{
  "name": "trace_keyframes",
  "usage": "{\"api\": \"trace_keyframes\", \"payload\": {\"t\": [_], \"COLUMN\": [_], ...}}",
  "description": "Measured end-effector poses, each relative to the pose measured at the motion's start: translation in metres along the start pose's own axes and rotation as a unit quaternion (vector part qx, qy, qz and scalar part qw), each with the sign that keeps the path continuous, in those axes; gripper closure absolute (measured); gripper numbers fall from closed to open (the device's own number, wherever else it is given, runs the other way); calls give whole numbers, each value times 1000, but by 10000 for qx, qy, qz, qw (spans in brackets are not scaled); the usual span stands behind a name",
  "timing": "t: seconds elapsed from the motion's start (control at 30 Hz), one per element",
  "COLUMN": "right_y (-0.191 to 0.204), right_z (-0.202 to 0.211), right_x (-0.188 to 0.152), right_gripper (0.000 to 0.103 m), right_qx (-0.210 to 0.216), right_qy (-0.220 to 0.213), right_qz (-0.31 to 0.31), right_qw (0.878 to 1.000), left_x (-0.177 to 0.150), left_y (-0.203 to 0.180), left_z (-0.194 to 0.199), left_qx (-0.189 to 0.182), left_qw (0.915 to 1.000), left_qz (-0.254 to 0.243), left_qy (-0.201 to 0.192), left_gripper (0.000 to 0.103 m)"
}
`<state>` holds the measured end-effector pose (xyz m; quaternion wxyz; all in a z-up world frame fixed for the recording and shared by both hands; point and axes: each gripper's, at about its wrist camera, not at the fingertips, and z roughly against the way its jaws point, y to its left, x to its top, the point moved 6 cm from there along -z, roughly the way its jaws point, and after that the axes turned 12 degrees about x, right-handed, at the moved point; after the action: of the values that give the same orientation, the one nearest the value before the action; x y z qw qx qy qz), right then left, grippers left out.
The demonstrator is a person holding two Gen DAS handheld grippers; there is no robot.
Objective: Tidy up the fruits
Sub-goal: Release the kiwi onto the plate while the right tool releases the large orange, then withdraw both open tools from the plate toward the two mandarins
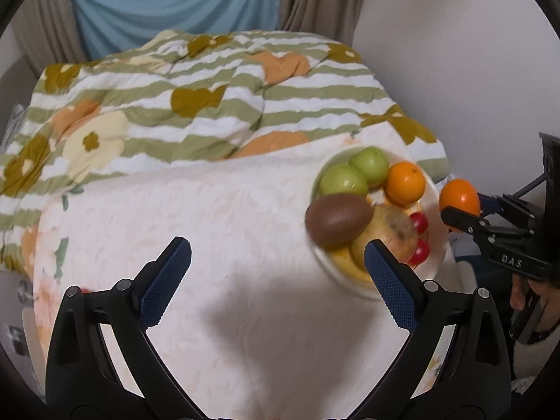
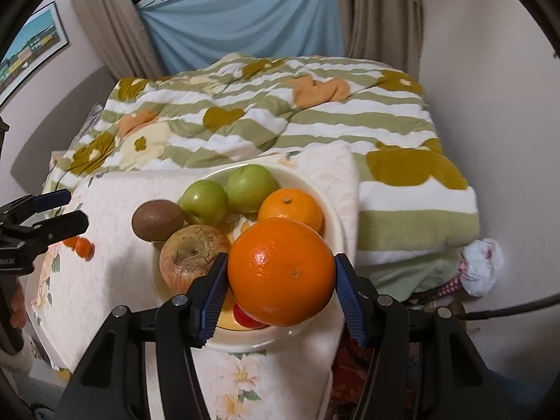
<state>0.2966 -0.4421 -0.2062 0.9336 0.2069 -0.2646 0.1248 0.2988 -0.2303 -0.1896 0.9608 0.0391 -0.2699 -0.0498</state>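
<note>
The right hand-held gripper (image 2: pixel 278 280) grips a large orange (image 2: pixel 281 271) between both pads, held just above the near side of the plate (image 2: pixel 336 217), presumably for setting down there. The plate, on a cloth-covered bed, already carries two green apples (image 2: pixel 204 201), a smaller orange (image 2: pixel 290 210), a blemished apple (image 2: pixel 192 253) and a kiwi (image 2: pixel 157 220) on its left rim (barely lodged). The left hand-held gripper (image 1: pixel 276 266) stands wide and empty, clear of the plate. Small oranges (image 2: pixel 82 246) lie left, unsorted.

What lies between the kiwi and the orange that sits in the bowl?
In the right wrist view, two green apples sit side by side between the kiwi and the orange in the bowl.
</note>
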Motion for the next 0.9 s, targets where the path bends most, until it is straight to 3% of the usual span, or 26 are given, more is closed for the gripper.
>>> {"api": "trace_keyframes", "payload": {"t": [0.4,0.43,0.5,0.53,0.57,0.9], "right_y": [-3,-2,0,1,2,0], "right_z": [-27,-27,-23,-21,-20,-13], "right_x": [-11,-12,-9,-8,-7,-13], "right_gripper": [48,46,26,10,5,3], "right_qx": [167,174,210,216,226,103], "right_qy": [75,56,-97,-180,-210,-247], "right_qz": [368,383,434,460,473,530], "right_qw": [9992,9991,9988,9985,9984,9982], "left_x": [-32,-32,-34,-34,-35,-37], "left_y": [4,4,2,1,-1,-9], "left_z": [-7,-7,-7,-7,-6,3], "left_qx": [120,123,130,126,118,93], "left_qw": [9997,9997,9997,9997,9997,9999], "left_qz": [114,115,91,78,62,-27], "left_qy": [197,197,202,198,193,109], "left_gripper": [0,0,0,0,0,0]}}
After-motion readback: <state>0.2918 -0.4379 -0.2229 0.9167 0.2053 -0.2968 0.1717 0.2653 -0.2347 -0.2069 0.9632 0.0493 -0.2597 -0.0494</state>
